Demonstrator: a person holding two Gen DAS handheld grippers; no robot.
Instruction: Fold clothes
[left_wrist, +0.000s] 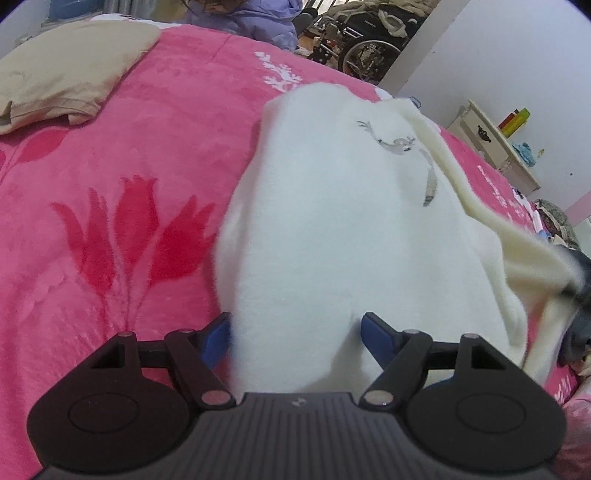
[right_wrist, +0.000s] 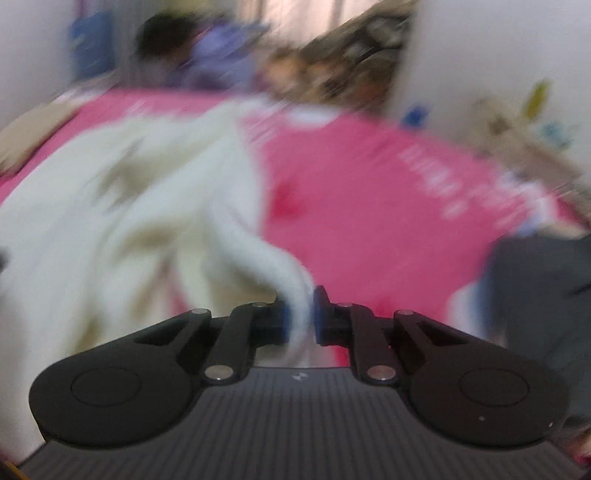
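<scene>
My left claw (left_wrist: 295, 332) wide apart w/ white top (left_wrist: 332, 221) between its fingers, my right claw (right_wrist: 300, 317) pinched on top's edge, top lies on pink blanket (left_wrist: 129, 166), bare blanket to the left, tan shirt (left_wrist: 66, 77) far back.

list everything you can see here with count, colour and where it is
white garment: 1, white with a grey print, spread on the blanket, an edge lifted at the right
blanket: 1, pink with red flowers, covering the bed
folded garment: 1, beige, far left on the blanket
wheelchair: 1, dark, beyond the bed
shelf: 1, cream, by the right wall
person: 1, purple jacket, behind the bed
left gripper: jaws apart around the white garment
right gripper: shut on the white garment
</scene>
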